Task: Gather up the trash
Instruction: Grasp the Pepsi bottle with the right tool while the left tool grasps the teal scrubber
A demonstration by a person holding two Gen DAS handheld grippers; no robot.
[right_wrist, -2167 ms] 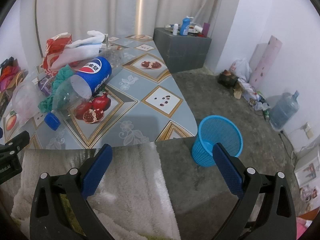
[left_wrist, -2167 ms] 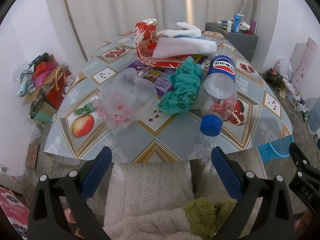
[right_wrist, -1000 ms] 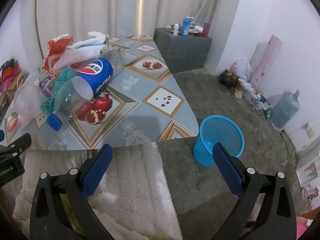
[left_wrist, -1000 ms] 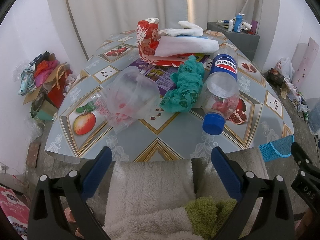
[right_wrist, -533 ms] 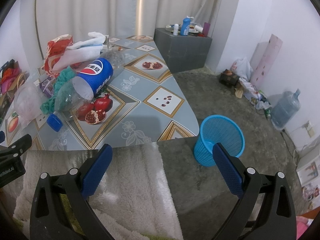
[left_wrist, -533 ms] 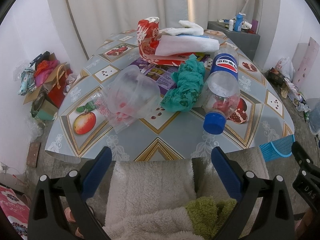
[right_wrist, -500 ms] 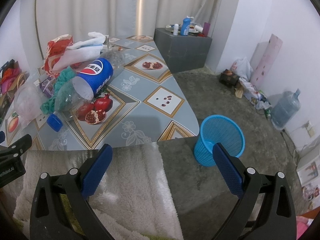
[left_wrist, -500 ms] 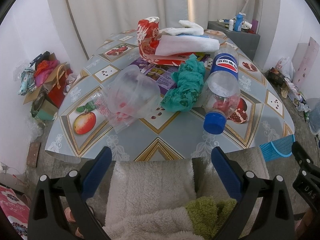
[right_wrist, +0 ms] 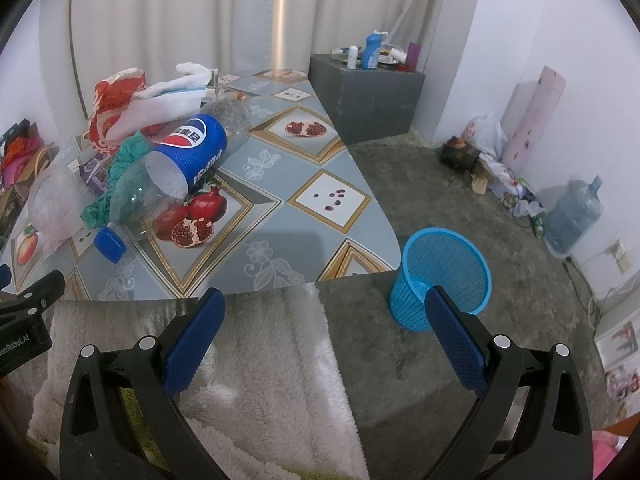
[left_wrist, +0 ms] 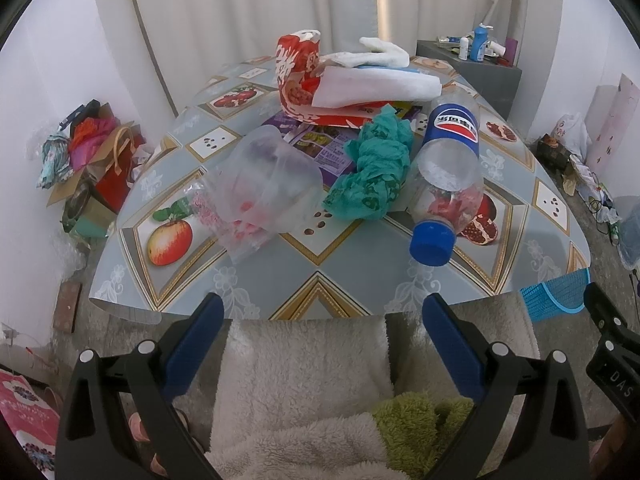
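Trash lies on the fruit-patterned table [left_wrist: 320,280]: an empty Pepsi bottle [left_wrist: 450,168] on its side with its blue cap toward me, a crumpled teal bag [left_wrist: 372,172], a clear plastic bag [left_wrist: 264,184], and a red-and-white bag [left_wrist: 300,68] under white cloths. The bottle also shows in the right wrist view [right_wrist: 172,176]. A blue mesh bin [right_wrist: 444,276] stands on the floor right of the table. My left gripper [left_wrist: 320,320] is open and empty at the table's near edge. My right gripper [right_wrist: 320,312] is open and empty, near the table corner and the bin.
A purple leaflet [left_wrist: 320,144] lies under the trash. A grey cabinet [right_wrist: 368,96] with bottles stands behind the table. Bags and boxes [left_wrist: 92,160] sit on the floor at left, a water jug [right_wrist: 572,220] and clutter at right. A white fleece garment [left_wrist: 304,380] is below the grippers.
Both views have shifted only slightly; the left gripper has drawn back a little from the table. Both grippers stay open and nothing on the table has moved.
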